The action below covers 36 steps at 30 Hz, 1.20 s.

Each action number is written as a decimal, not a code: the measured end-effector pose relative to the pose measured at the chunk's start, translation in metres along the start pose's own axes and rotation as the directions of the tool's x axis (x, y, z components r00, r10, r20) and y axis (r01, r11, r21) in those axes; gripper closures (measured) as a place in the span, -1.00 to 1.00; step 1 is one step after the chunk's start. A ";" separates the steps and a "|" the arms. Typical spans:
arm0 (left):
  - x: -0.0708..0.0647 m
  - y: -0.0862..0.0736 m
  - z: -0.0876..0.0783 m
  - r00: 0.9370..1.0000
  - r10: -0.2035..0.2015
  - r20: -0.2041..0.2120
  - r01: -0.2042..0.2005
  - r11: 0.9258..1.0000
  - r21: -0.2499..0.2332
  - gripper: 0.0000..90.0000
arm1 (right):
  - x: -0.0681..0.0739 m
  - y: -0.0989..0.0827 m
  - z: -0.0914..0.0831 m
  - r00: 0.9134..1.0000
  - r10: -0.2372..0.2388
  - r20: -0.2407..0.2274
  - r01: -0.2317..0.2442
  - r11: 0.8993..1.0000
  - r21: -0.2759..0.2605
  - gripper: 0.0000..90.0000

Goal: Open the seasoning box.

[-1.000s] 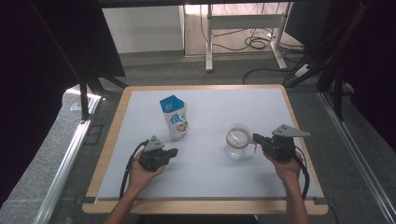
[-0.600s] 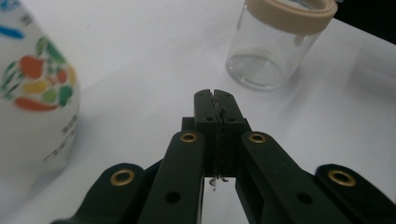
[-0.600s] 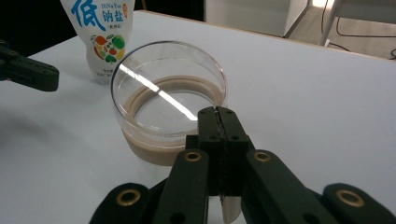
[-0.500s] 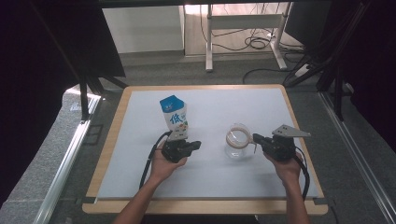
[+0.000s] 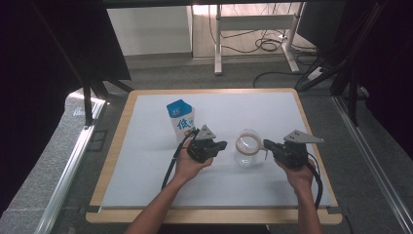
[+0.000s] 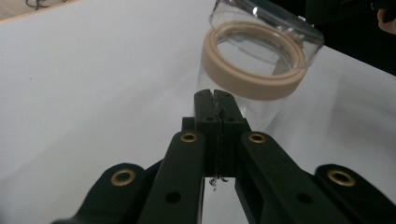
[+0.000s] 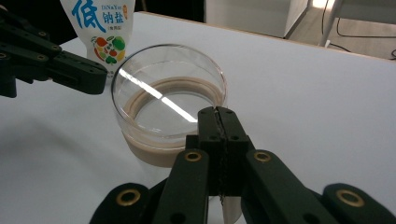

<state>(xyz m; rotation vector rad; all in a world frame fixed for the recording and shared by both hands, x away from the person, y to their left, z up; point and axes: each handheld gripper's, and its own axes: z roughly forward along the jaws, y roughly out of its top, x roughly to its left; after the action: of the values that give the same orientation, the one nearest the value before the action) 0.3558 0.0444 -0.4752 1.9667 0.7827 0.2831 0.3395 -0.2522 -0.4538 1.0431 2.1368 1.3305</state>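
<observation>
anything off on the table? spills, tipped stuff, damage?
Nothing stands out. The milk carton stands upright on the white table, and the clear glass jar with its beige ring sits upright between the left gripper and right gripper. No spill or breakage visible.

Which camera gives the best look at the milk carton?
The high view: the whole carton stands upright on the table, behind the left gripper. The right gripper view catches its lower printed front.
</observation>
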 end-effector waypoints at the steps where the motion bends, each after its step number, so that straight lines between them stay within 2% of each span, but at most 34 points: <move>1: -0.001 0.001 0.002 1.000 0.004 0.001 -0.004 1.000 0.003 1.00 | 0.000 0.000 0.000 1.000 -0.001 0.000 0.001 1.000 0.000 1.00; 12: -0.004 0.013 0.012 1.000 0.012 0.027 -0.012 1.000 0.011 1.00 | -0.001 0.000 0.000 1.000 0.004 -0.004 -0.004 1.000 -0.001 1.00; 20: -0.005 0.016 0.017 0.999 0.014 0.049 -0.015 1.000 0.022 1.00 | 0.000 0.000 0.000 1.000 0.004 -0.004 -0.004 1.000 -0.002 1.00; 29: -0.009 0.021 0.020 0.998 0.025 0.055 -0.026 0.999 0.020 1.00 | -0.001 -0.001 0.000 1.000 0.002 -0.002 -0.002 1.000 -0.003 1.00; 33: -0.010 0.024 0.019 0.998 0.026 0.061 -0.027 1.000 0.015 1.00 | 0.006 -0.001 -0.003 1.000 -0.009 0.009 0.009 1.000 -0.008 0.99; 36: -0.009 0.025 0.019 0.997 0.017 0.069 -0.018 1.000 0.014 1.00 | 0.018 -0.001 -0.006 1.000 -0.019 -0.019 0.019 1.000 -0.018 0.99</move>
<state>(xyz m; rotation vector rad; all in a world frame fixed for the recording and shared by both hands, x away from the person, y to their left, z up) 0.3680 0.0177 -0.4626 1.9872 0.7257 0.2196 0.3240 -0.2419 -0.4510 1.0042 2.1392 1.3536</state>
